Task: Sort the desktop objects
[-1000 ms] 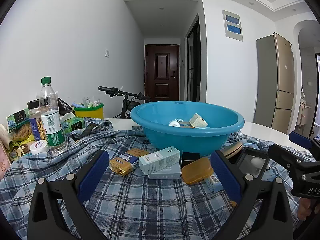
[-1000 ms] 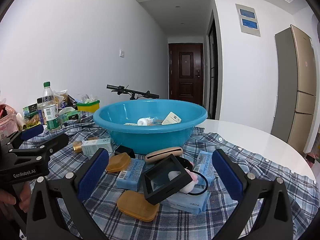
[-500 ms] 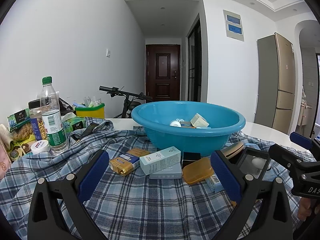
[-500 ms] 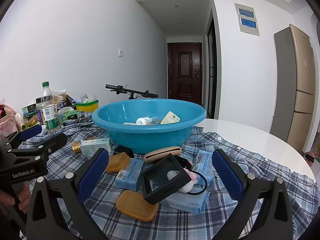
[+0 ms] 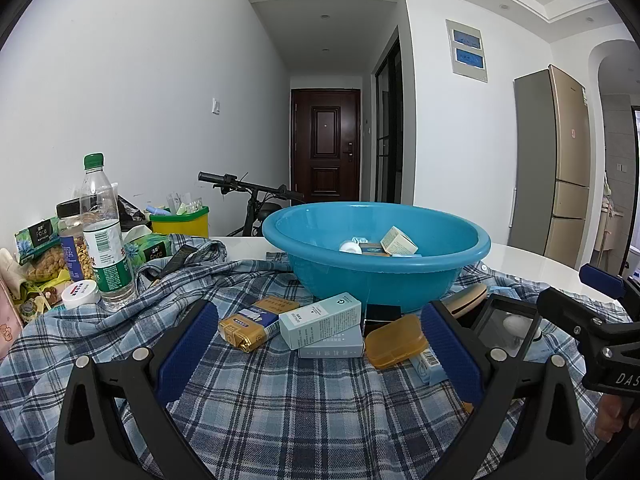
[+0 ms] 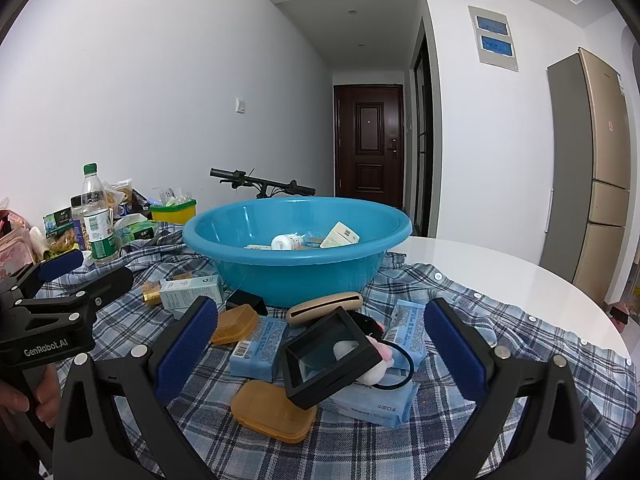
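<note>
- Barely any change in the last second: left hand-held gripper [image 5: 320,352] and right hand-held gripper [image 6: 320,350] still hover wide open, empty.
- Teal box [image 5: 320,320] and black frame [image 6: 332,356] remain on the bench cloth [image 5: 280,408], before the blue basin [image 5: 376,272].
- No pick begun yet.

We see only part of the black box [image 5: 383,313], wedged behind the pale green carton [image 5: 320,320] under the blue basin [image 5: 376,276]. Basin contents [image 6: 304,240] mostly hidden by its rim. Snack bags [image 5: 36,256] cut off at left edge. Print on the blue packets [image 6: 260,344] too small to read.
</note>
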`<move>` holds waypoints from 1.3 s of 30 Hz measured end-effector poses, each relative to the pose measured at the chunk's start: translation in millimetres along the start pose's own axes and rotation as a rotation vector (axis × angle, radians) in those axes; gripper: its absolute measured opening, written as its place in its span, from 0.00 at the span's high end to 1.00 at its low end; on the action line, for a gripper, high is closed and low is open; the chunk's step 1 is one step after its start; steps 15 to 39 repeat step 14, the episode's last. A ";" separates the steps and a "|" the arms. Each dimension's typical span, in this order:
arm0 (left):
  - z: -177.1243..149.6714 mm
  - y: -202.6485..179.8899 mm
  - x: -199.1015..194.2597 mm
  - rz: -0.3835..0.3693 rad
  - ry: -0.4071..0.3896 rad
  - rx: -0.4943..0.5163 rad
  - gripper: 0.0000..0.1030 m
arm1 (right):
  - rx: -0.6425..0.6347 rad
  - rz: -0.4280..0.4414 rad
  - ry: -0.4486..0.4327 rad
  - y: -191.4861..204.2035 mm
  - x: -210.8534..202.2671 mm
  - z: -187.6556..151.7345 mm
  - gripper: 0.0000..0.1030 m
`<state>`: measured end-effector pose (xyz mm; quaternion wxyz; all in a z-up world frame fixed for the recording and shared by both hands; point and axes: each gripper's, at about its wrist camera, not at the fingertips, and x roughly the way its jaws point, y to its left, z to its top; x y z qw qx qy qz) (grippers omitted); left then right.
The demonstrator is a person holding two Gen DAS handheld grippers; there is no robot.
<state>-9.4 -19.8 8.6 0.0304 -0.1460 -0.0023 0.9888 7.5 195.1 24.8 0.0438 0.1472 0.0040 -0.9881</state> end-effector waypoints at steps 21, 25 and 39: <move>-0.2 0.1 0.1 -0.005 0.000 0.002 0.00 | 0.001 -0.002 0.000 -0.6 -0.1 0.1 0.00; -0.2 0.1 0.1 -0.005 0.000 0.002 0.00 | 0.001 -0.002 0.000 -0.6 -0.1 0.1 0.00; -0.2 0.1 0.1 -0.005 0.000 0.002 0.00 | 0.001 -0.002 0.000 -0.6 -0.1 0.1 0.00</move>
